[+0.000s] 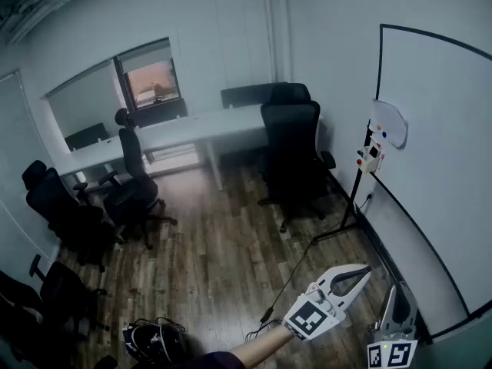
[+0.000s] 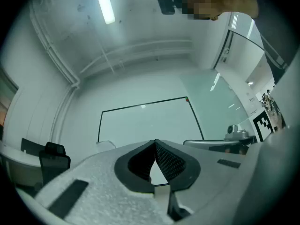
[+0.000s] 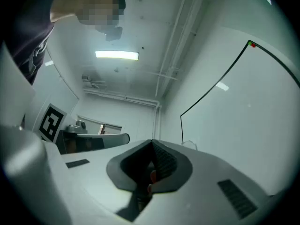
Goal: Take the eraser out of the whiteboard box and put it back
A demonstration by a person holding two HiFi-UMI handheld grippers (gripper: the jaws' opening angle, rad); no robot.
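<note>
A big whiteboard (image 1: 438, 167) on a stand fills the right of the head view. On its left edge hangs a small box (image 1: 372, 157) with red and yellow bits; I cannot make out the eraser in it. Above the box a white sheet-like piece (image 1: 388, 123) is stuck to the board. My left gripper (image 1: 364, 268) is low and well short of the box, jaws shut and empty. My right gripper (image 1: 401, 287) sits beside it at the bottom right, tips together, nothing held. The left gripper view faces the whiteboard (image 2: 150, 118) over shut tips (image 2: 154, 142); the right gripper (image 3: 151, 142) is shut too.
Black office chairs (image 1: 296, 152) (image 1: 134, 187) stand around a long white desk (image 1: 177, 133) at the back. More chairs (image 1: 54, 206) line the left wall. A cable (image 1: 288, 283) runs across the wooden floor toward the whiteboard stand (image 1: 346, 221). A dark bag (image 1: 154, 340) lies at the bottom.
</note>
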